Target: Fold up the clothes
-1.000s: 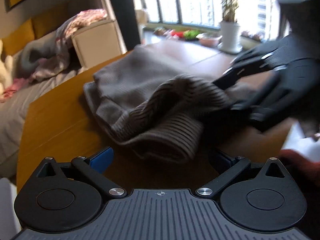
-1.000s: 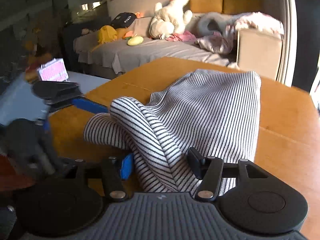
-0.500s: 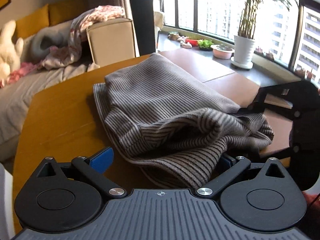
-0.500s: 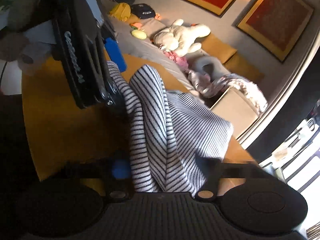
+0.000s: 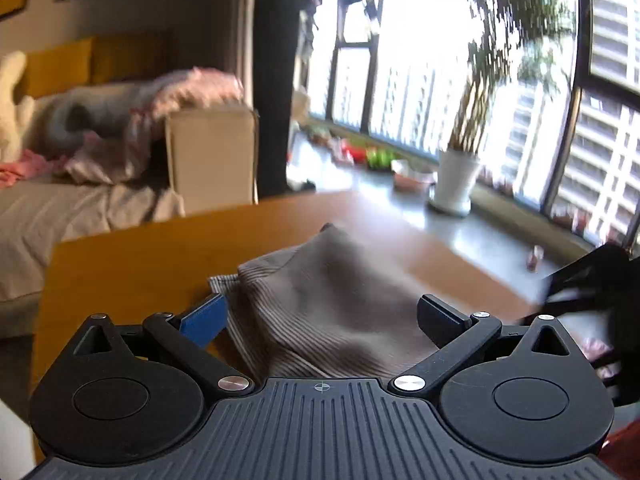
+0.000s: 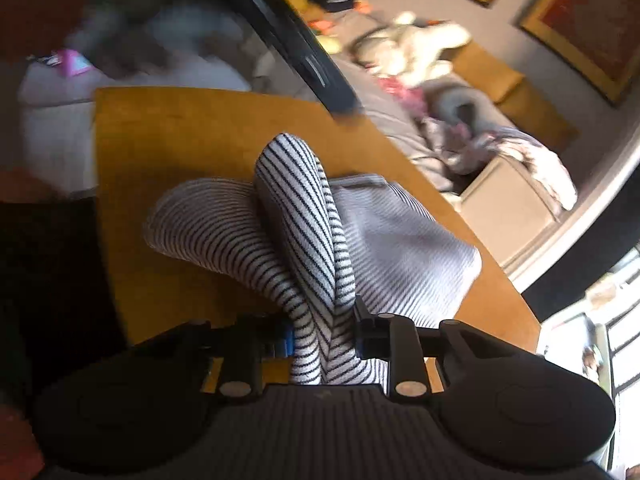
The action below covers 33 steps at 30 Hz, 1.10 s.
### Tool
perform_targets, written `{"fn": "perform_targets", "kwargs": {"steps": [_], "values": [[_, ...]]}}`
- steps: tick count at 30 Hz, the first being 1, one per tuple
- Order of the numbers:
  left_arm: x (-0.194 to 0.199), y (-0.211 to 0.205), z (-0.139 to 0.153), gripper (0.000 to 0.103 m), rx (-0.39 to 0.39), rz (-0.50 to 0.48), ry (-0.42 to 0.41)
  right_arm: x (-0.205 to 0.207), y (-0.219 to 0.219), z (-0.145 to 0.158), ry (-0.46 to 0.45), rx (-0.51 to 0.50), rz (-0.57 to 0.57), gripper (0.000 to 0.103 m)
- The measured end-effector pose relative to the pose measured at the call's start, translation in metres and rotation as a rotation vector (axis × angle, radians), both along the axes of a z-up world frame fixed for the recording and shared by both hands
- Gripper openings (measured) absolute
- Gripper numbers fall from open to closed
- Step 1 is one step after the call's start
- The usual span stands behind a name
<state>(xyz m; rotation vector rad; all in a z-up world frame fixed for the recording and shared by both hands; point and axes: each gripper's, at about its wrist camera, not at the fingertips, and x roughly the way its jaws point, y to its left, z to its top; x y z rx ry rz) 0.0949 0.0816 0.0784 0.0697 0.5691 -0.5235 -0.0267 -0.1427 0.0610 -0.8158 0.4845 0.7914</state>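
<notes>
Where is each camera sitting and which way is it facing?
Left wrist: on the left gripper, facing the window and potted plant across the wooden table; its fingers open around the striped sweater.
Right wrist: on the right gripper, rolled sideways, facing the sofa; its fingers shut on the sweater.
Shared: sweater, table, sofa.
</notes>
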Motion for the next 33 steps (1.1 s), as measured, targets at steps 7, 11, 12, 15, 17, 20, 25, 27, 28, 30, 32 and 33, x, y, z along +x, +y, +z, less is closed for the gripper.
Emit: {"fn": "perform_targets", "kwargs": {"steps": [7,11,12,15,17,20,25,27,28,30,32,33], "values": [[0.062,-0.009,-0.059,0.097,0.045,-0.059,0.176,-0.015,0.000,0.075,-0.040,-0.109,0.166,0.025],[0.083,0.006,-0.075,0.089,0.039,-0.046,0.226,0.042,0.011,0.093,-0.026,-0.085,0.189,0.025],[0.086,0.010,-0.075,0.088,0.033,-0.045,0.231,0.061,0.014,0.092,-0.017,-0.067,0.185,0.025],[0.089,0.022,-0.071,0.083,0.029,-0.036,0.239,0.122,0.021,0.071,0.088,-0.007,0.173,0.026],[0.086,0.030,-0.068,0.082,0.020,-0.017,0.243,0.162,0.025,0.047,0.182,-0.001,0.167,0.028],[0.085,0.048,-0.059,0.083,-0.014,0.027,0.232,0.202,0.027,0.018,0.253,0.030,0.142,0.034],[0.078,0.067,-0.027,0.090,-0.063,0.038,0.162,0.232,0.021,0.004,0.342,0.149,0.083,0.036],[0.070,0.066,-0.012,0.096,-0.080,0.005,0.123,0.241,0.016,0.000,0.396,0.197,0.035,0.038],[0.065,0.063,-0.006,0.097,-0.083,-0.014,0.107,0.245,0.014,-0.002,0.430,0.225,0.006,0.038],[0.055,0.054,0.005,0.099,-0.102,-0.055,0.088,0.258,0.003,-0.007,0.538,0.310,-0.080,0.042],[0.048,0.040,0.006,0.100,-0.103,-0.096,0.091,0.278,-0.009,-0.014,0.661,0.404,-0.161,0.044],[0.048,0.033,0.004,0.100,-0.092,-0.113,0.094,0.288,-0.014,-0.018,0.720,0.452,-0.197,0.045]]}}
